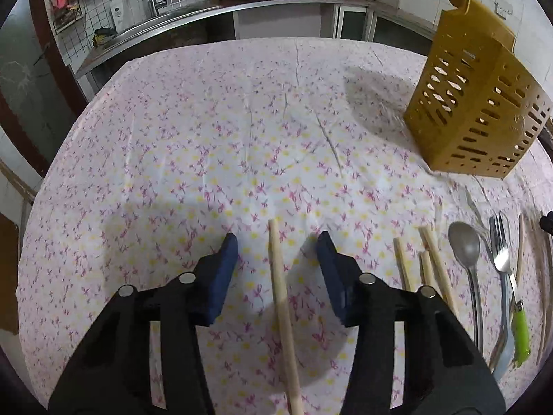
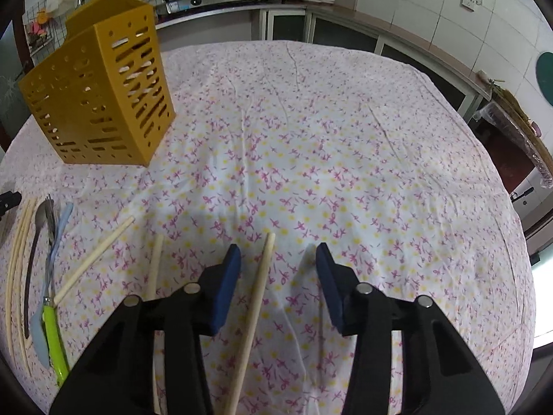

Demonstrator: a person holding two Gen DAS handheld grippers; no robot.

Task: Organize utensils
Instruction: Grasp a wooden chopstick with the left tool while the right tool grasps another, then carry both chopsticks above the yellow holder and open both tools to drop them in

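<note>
In the left wrist view the right edge crowds together: a spoon [image 1: 465, 242], a fork [image 1: 500, 242] and a green-handled piece [image 1: 521, 332] overlap, and the thin sticks beyond them blur into the fisheye rim. The lower end of the chopstick [image 1: 281, 307] between the jaws runs out of frame at the bottom. It lies on the cloth [image 1: 207, 121], midway between the blue pads of the left gripper [image 1: 278, 245] — jaws partly open, a gap on each side, nothing gripped. The yellow holder [image 1: 473, 103] stands upper right.

In the right wrist view the right gripper [image 2: 278, 254] likewise straddles a chopstick [image 2: 257, 297], which lies nearer the left pad without touching it — jaws half open. Another chopstick [image 2: 153, 266] disappears under the left finger. The holder [image 2: 100, 93] stands upper left.
</note>
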